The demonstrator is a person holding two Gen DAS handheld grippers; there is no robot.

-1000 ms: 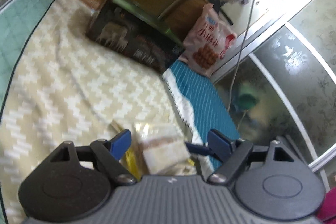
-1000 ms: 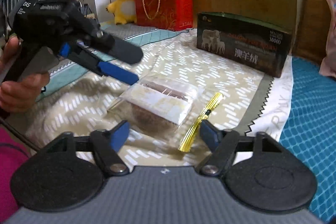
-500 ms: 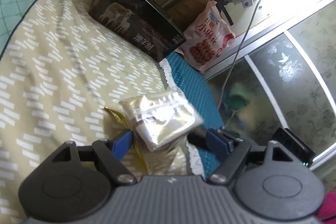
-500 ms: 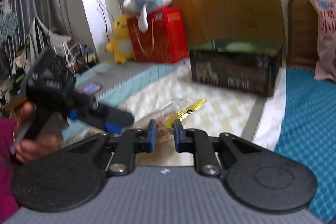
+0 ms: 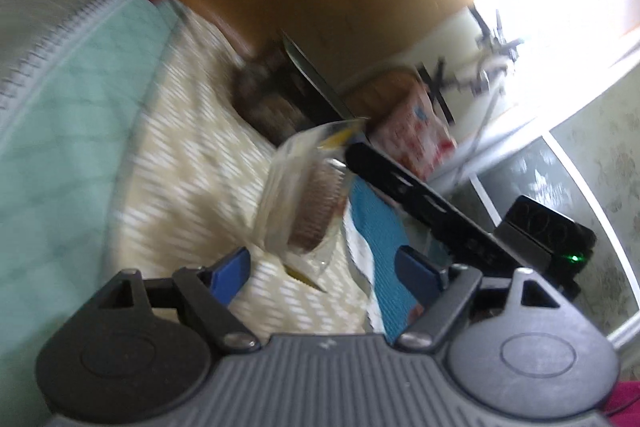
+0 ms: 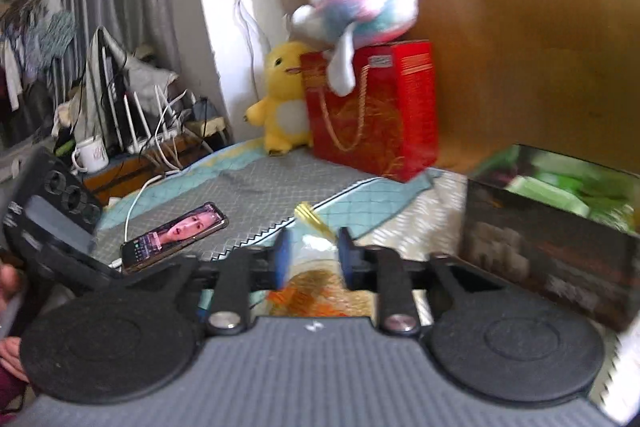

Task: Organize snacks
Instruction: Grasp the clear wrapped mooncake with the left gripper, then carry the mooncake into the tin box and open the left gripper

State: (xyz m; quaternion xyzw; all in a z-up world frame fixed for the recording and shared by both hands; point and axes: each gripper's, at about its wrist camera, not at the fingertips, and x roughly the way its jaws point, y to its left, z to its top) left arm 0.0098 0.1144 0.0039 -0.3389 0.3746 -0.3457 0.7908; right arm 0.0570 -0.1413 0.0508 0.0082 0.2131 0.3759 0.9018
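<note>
Above the bed [image 5: 192, 155], snack bag [image 5: 308, 195] aloft, clamped in right gripper [image 6: 312, 259], left gripper [image 5: 324, 267] apart.

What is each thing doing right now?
snack packet, up in the air, pinched by the right tongs
right tongs, shut on the snack packet, jaws just eased wider
left tongs, open, just widened, nothing gripped between them
phone, screen lit, lying flat
dark box, top open

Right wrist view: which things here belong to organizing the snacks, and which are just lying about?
Job:
- clear snack bag between the right tongs
- gold twist tie
- dark box

Lying about:
- phone
- red gift bag
- yellow plush
- pastel plush
- mug
</note>
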